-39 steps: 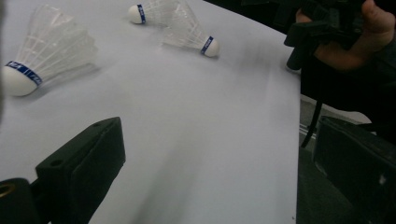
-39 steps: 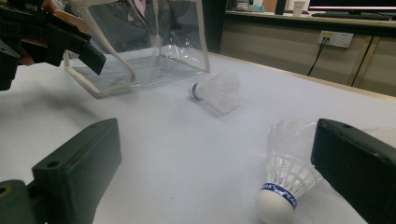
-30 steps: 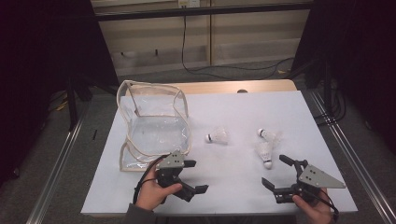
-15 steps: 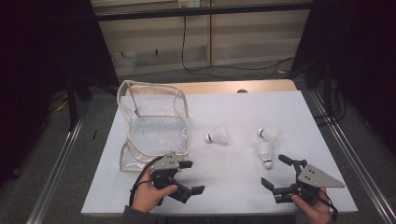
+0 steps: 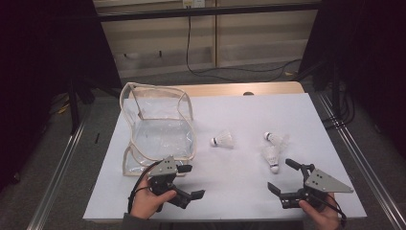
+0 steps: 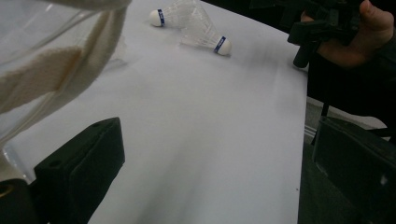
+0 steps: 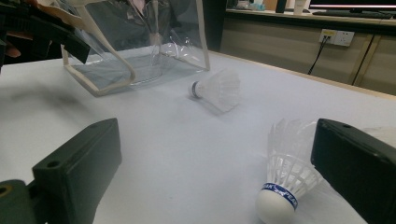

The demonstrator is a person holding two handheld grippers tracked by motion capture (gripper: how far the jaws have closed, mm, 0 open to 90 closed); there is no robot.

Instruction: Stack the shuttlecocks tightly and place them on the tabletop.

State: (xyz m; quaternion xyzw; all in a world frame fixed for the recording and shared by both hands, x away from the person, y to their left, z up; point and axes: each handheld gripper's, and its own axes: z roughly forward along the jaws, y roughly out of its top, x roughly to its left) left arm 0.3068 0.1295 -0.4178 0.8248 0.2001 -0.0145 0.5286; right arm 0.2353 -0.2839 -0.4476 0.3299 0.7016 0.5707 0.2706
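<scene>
Right gripper jaws wide apart, nearest shuttlecock just ahead. Straddle the cork, close gently, spare feathers. Left gripper also agape, near the clear bag.

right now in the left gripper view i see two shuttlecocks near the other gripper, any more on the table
Observer: Yes, a third shuttlecock lies alone mid-table, just right of the clear bag.
Operator: right gripper holding anything
Observer: No. The right gripper is open and empty, and the nearest shuttlecock lies just ahead of its jaws.
Operator: bag ready to fill
Observer: It stands upright with its top open and looks empty.
</scene>
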